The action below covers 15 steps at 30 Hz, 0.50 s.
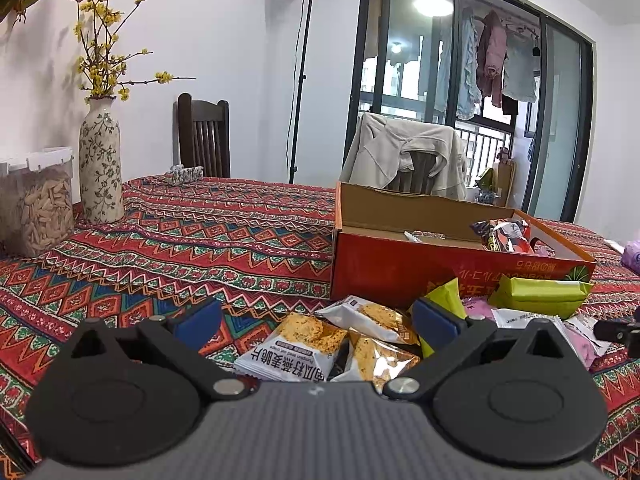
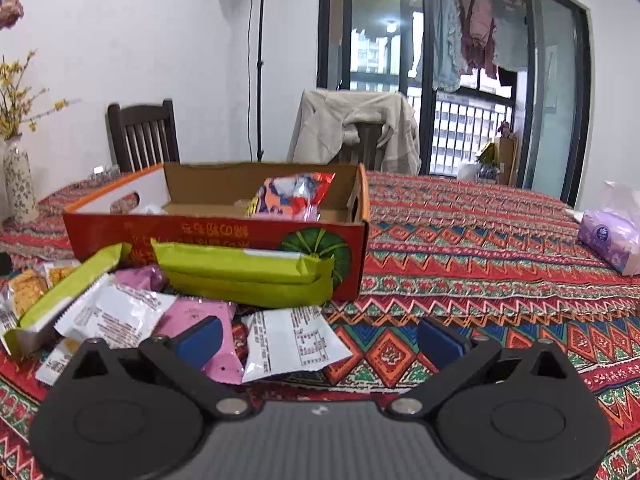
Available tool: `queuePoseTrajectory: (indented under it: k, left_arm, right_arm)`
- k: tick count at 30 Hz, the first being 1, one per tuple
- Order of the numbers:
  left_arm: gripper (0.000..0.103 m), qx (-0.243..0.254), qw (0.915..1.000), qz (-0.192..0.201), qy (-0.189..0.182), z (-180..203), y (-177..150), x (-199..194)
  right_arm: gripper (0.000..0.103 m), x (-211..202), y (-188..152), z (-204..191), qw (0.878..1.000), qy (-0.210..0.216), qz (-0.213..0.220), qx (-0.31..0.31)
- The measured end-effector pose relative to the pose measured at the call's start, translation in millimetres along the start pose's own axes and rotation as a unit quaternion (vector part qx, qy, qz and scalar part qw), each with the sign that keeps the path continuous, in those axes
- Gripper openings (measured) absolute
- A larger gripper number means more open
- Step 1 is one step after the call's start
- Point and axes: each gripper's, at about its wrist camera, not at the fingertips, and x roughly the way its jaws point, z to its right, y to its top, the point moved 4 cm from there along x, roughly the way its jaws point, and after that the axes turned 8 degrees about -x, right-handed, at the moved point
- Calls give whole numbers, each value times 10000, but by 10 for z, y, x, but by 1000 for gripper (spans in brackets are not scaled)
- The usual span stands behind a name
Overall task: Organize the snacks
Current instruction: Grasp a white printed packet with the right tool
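An open red cardboard box (image 1: 400,268) (image 2: 208,236) stands on the patterned tablecloth with a colourful snack bag (image 1: 502,234) (image 2: 292,196) inside. In front of it lies a pile of snacks: oat crisp packets (image 1: 296,344), green packets (image 1: 540,292) (image 2: 248,276), pink (image 2: 204,316) and white packets (image 2: 292,344). My left gripper (image 1: 316,320) hangs open just above the oat crisp packets, holding nothing. My right gripper (image 2: 320,336) is open over the white packet at the pile's right edge, also holding nothing.
A floral vase (image 1: 100,164) and a clear jar of snacks (image 1: 36,204) stand at the left. A purple tissue pack (image 2: 610,236) lies at the right. Chairs (image 1: 204,140), one draped with a beige jacket (image 2: 356,132), stand behind the table.
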Motion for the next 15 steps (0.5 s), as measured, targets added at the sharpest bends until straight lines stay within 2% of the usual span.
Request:
queuePoseTrajectory:
  k: [4, 7, 10, 11, 15]
  left_arm:
    - [103, -32, 10000, -57, -14, -12, 3, 17]
    - [103, -37, 10000, -69, -31, -13, 3, 18]
    - [103, -36, 10000, -78, -42, -15, 4, 20]
    - [103, -39, 10000, -77, -42, -15, 5, 20]
    - [103, -40, 9999, -90, -47, -10, 3, 32]
  right_arm:
    - [103, 146, 47, -61, 9985, -258, -230, -427]
    - [102, 236, 96, -43, 9982, -133, -359, -461]
    - [92, 362, 137, -57, 9968, -114, -546, -581]
    - [85, 412, 128, -64, 9963, -46, -638, -568]
    - [82, 492, 80, -52, 9966, 212, -702, -385]
